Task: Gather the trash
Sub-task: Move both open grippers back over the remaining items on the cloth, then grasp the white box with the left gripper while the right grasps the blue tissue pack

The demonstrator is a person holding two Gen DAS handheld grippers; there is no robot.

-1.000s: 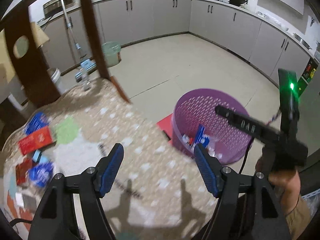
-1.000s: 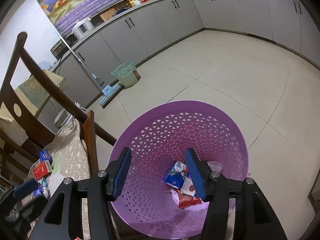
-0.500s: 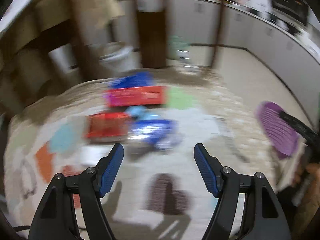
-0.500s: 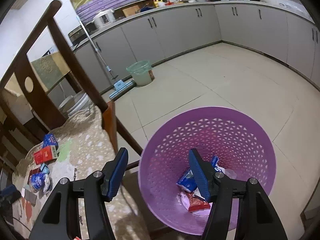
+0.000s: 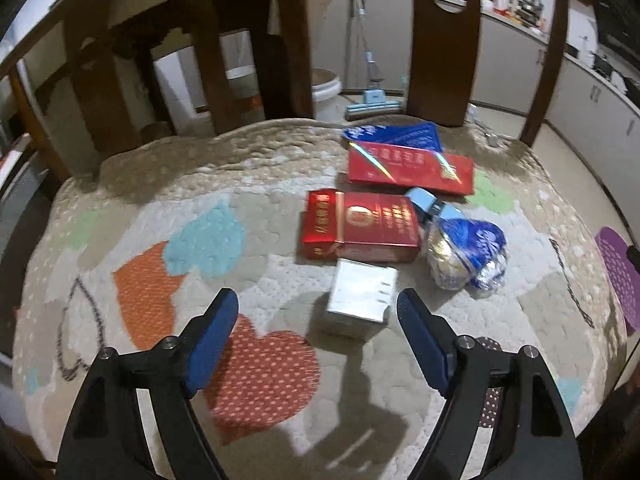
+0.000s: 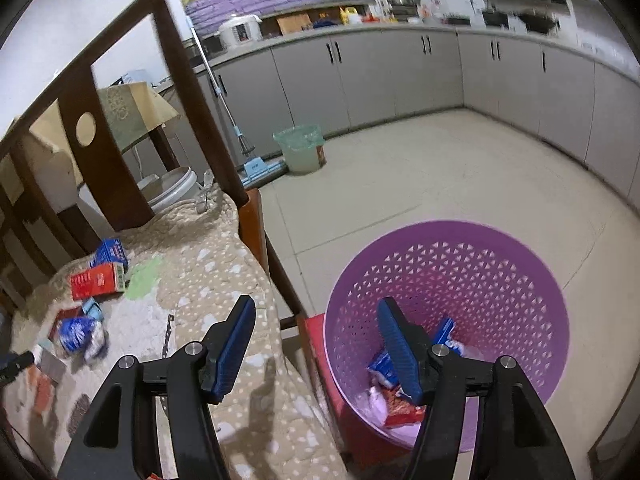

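Observation:
On a quilted chair cushion (image 5: 224,184) lies trash: a silver box (image 5: 360,296), a red cigarette pack (image 5: 360,228), a longer red box (image 5: 408,168), a blue packet (image 5: 396,132) and a crumpled blue wrapper (image 5: 464,252). My left gripper (image 5: 318,312) hovers low over the cushion, its jaws opening. The silver box lies just ahead between the fingers, untouched. My right gripper (image 6: 316,306) stands open and empty over the gap between the cushion's edge (image 6: 240,280) and the purple basket (image 6: 480,264). The basket holds blue and red wrappers (image 6: 400,400).
Dark wooden chair-back slats (image 5: 440,40) rise behind the trash. On the tiled floor stand a green bucket (image 6: 300,148), a white bucket (image 6: 172,188) and a mop (image 6: 256,168). Grey cabinets (image 6: 400,72) line the far walls. A red stool (image 6: 320,344) sits by the basket.
The left gripper swung from beside the basket to over the trash on the cushion, and its jaws widened. The right gripper drifted from above the basket toward the cushion's edge and opened slightly.

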